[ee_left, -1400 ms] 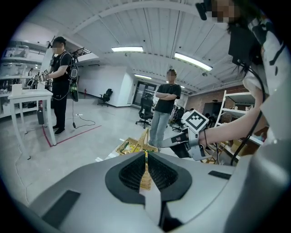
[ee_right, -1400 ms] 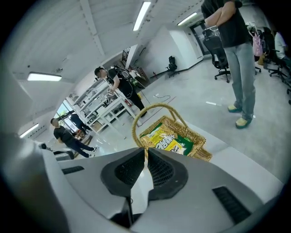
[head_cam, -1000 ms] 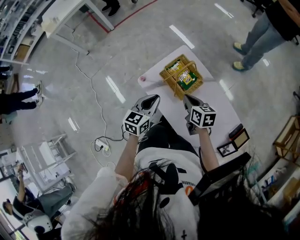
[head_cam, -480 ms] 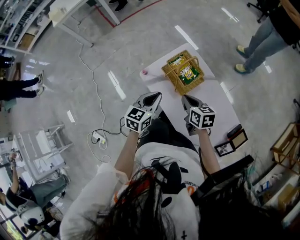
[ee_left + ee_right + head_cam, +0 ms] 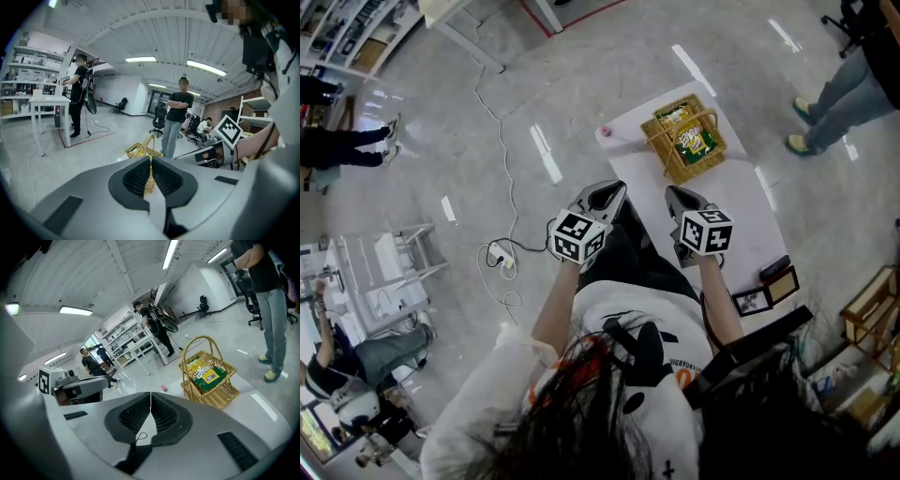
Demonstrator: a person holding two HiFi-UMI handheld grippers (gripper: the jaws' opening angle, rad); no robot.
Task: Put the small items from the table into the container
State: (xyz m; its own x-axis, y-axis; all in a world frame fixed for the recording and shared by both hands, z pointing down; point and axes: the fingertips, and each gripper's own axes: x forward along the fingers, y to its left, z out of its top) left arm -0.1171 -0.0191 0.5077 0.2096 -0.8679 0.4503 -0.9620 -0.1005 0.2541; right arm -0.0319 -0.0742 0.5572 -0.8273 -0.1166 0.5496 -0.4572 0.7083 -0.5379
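A woven wicker basket is pictured on a matt white desk, surrounded by a glossy, polished floor.

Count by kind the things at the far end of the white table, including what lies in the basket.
Basket: 1
Snack bags: 2
Small pink item: 1
Total: 4

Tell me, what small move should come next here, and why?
Probably reach the left gripper forward toward the small pink item and open its jaws. That item lies on the table left of the wicker basket, which already holds snack packets. The left and the right gripper are both shut and empty, short of it.
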